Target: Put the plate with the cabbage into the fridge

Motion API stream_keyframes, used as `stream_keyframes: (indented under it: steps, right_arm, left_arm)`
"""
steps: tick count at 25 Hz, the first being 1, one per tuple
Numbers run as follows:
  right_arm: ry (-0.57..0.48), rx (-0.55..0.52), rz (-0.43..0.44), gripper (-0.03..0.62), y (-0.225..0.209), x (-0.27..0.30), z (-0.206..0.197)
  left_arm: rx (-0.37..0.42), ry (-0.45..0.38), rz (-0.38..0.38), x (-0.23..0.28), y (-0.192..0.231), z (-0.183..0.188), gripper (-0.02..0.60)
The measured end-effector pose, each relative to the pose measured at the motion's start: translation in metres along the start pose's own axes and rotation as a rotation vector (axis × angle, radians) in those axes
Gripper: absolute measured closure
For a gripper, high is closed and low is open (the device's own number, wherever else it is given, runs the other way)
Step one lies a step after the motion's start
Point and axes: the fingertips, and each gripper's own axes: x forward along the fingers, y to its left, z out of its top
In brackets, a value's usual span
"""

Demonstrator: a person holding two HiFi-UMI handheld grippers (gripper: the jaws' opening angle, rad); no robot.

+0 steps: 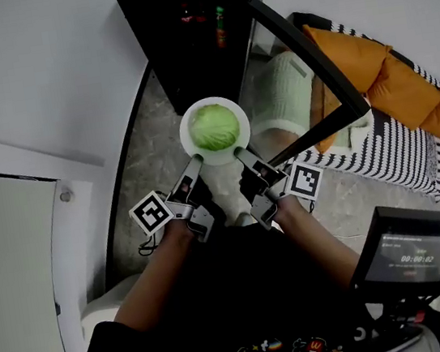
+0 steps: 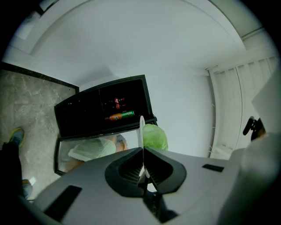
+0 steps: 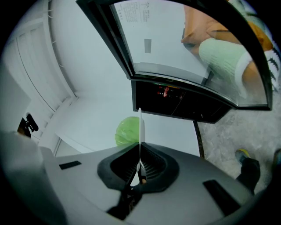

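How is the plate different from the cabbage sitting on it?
The plate is white, flat and thin; the cabbage is green and a round lump. The left gripper and right gripper pinch the plate's rim; nothing grips the cabbage. Both are held up before the open fridge.

Plain white walls (image 1: 32,68) are seen across the upper left of the head view. A grey mottled stone floor (image 1: 141,154) is shown near the centre. At the right edge, orange padded cushions (image 1: 389,76) are laid on black-and-white striped fabric (image 1: 397,157). A dark lit screen (image 1: 408,254) is seen at lower right.
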Motion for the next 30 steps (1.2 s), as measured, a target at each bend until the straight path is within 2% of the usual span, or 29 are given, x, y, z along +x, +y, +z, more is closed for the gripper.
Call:
stream_keyframes:
  steps: [21, 30]
  right_arm:
    - [-0.011, -0.004, 0.007, 0.579, 0.0035, -0.0028, 0.0009]
    - [-0.043, -0.002, 0.002, 0.579, 0.0076, -0.0043, 0.0022]
  left_arm:
    - [-0.008, 0.003, -0.012, 0.0013, -0.0052, -0.0015, 0.572]
    - [-0.015, 0.035, -0.014, 0.004, -0.0092, -0.0012, 0.573]
